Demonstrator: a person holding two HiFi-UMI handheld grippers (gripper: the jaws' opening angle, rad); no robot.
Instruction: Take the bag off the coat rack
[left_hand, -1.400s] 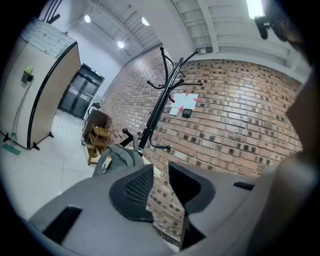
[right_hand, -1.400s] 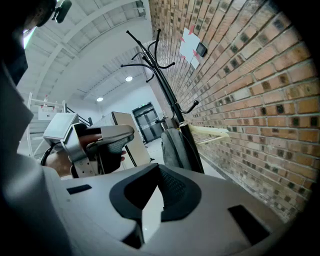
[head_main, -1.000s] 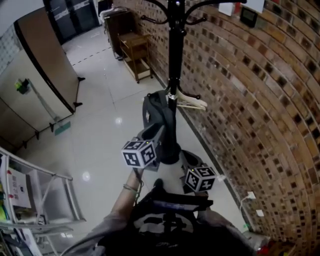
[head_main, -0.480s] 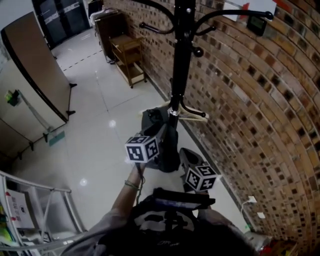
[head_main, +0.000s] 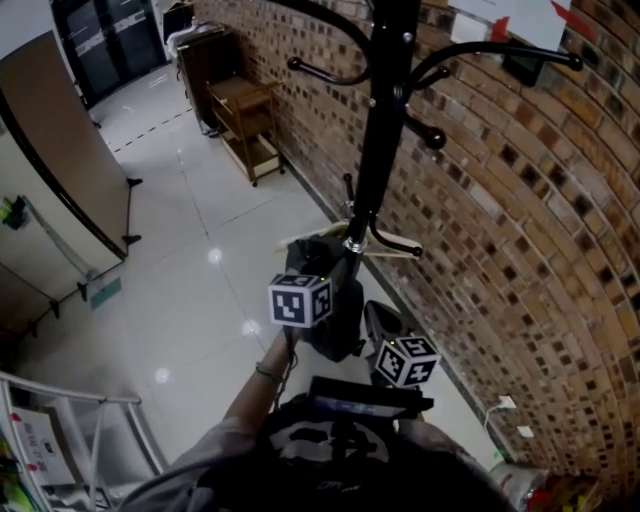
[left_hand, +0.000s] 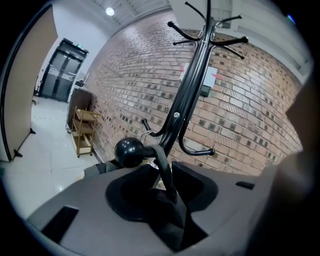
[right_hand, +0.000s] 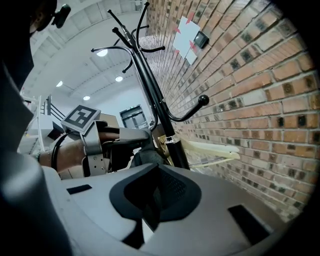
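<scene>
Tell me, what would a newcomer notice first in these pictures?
A tall black coat rack stands in the middle of the scene, against a brick wall. Low on it hangs a dark bag. The left hand-held gripper is shut on the bag's strap, which loops over a ball-tipped hook.

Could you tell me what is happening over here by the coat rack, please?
A person stands at the coat rack by the brick wall with a tool in each hand. The left tool is shut on the strap of the dark bag, which runs up to a ball-tipped hook. The bag is not yet off. The right tool is shut and holds nothing.
</scene>
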